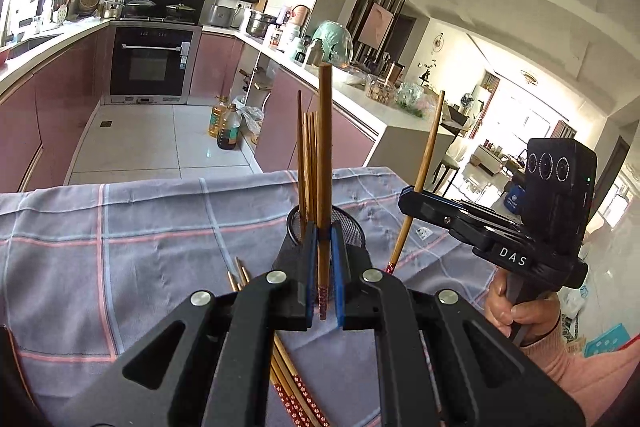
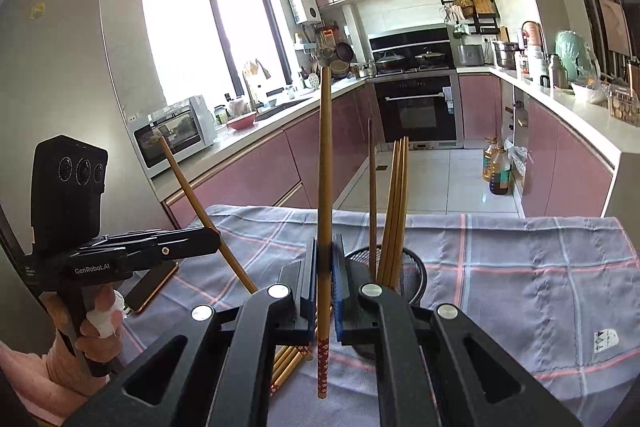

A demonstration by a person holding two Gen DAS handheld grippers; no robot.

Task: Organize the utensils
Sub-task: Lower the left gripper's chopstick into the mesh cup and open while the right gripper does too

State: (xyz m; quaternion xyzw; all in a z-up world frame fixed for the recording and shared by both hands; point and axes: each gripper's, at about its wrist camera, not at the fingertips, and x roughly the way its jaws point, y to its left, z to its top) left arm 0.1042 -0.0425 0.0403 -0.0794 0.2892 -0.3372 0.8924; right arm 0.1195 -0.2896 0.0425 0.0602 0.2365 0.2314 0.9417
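Note:
My left gripper [image 1: 324, 231] is shut on a wooden chopstick [image 1: 325, 155] held upright, just in front of a black mesh holder [image 1: 352, 227] with several chopsticks [image 1: 308, 163] standing in it. My right gripper [image 2: 326, 247] is shut on another chopstick [image 2: 325, 187], also upright, left of the holder [image 2: 412, 267]. Each gripper shows in the other's view, the right one [image 1: 412, 203] and the left one [image 2: 212, 239], each with its chopstick. Several loose chopsticks [image 1: 288, 379] lie on the cloth under the grippers, also in the right wrist view [image 2: 288, 363].
The table is covered by a grey checked cloth [image 2: 520, 267]. A phone [image 2: 150, 287] lies at its left edge. Behind are pink kitchen cabinets, an oven [image 2: 416, 111] and oil bottles [image 2: 498, 171] on the floor.

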